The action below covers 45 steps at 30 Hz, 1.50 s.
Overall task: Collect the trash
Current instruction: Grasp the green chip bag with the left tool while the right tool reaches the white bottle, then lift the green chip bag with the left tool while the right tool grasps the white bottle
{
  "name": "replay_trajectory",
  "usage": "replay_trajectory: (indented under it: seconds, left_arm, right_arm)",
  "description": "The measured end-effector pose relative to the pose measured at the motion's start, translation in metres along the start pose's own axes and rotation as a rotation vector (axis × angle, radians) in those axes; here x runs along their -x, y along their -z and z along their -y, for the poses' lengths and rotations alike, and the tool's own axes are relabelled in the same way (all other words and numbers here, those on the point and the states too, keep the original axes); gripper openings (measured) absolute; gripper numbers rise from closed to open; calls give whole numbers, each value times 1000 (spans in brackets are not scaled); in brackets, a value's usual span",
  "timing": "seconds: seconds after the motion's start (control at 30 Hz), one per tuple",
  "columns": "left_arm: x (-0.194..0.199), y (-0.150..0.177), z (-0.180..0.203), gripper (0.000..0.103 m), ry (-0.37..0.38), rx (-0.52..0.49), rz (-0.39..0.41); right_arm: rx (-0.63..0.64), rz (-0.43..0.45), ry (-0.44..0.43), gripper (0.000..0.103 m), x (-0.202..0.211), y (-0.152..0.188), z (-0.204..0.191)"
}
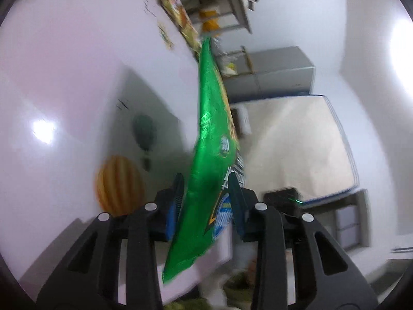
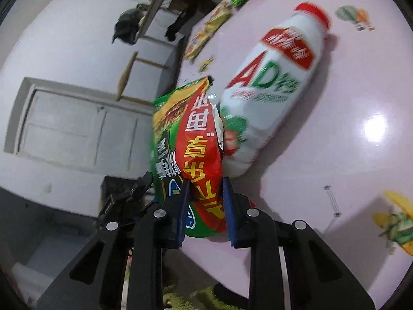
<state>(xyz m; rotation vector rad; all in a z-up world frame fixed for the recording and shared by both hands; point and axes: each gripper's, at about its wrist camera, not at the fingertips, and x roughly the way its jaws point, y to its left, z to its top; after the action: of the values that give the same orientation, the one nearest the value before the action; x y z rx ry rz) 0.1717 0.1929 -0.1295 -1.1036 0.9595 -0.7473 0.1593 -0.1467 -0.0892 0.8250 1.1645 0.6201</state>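
Your left gripper [image 1: 206, 193] has its two blue-padded fingers [image 1: 175, 201] closed in on a green snack bag [image 1: 211, 139], one pad on each flat side. The bag runs lengthwise between them: its near end hangs out below the fingers toward you, and its far end reaches well beyond the fingertips, seen almost edge-on. It sits off the pink table [image 1: 64, 77], whose surface fills the left of this view, with a striped orange balloon print [image 1: 118, 183] near the left finger. More wrappers [image 1: 178, 18] lie at the table's far edge.

Your right gripper [image 2: 205, 191] is narrowed onto a red wrapper [image 2: 204, 155] with yellow characters. The wrapper stands between the two blue pads, its lower part pinched and its upper part rising past the fingertips. The green snack bag [image 2: 165, 134] lies right against the red wrapper's left side, behind the left finger, and your left gripper [image 2: 129, 196] shows dark just to its left. You cannot tell from this view whether the right fingers also catch the green bag.

A white drink bottle [image 2: 273, 98] with a red cap lies on its side on the pink table [image 2: 348, 155], just right of the red wrapper, cap pointing far and right. Small wrappers [image 2: 214, 25] are scattered along the table's far left edge, and a yellow-green printed shape [image 2: 397, 224] shows at the near right.
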Motion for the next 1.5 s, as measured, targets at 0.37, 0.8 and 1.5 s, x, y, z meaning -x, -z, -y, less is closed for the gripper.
replay_trajectory:
  seconds: [0.37, 0.8, 1.5]
  left_arm:
    - [23, 13, 25, 2, -147, -170, 70]
    - [49, 24, 30, 0, -303, -242, 99]
    - [-6, 42, 48, 1, -326, -308, -28]
  right_arm:
    - [-23, 62, 120, 52, 12, -18, -9]
    - [-305, 212, 315, 70, -19, -58, 12]
    - [188, -52, 506, 55, 25, -30, -18]
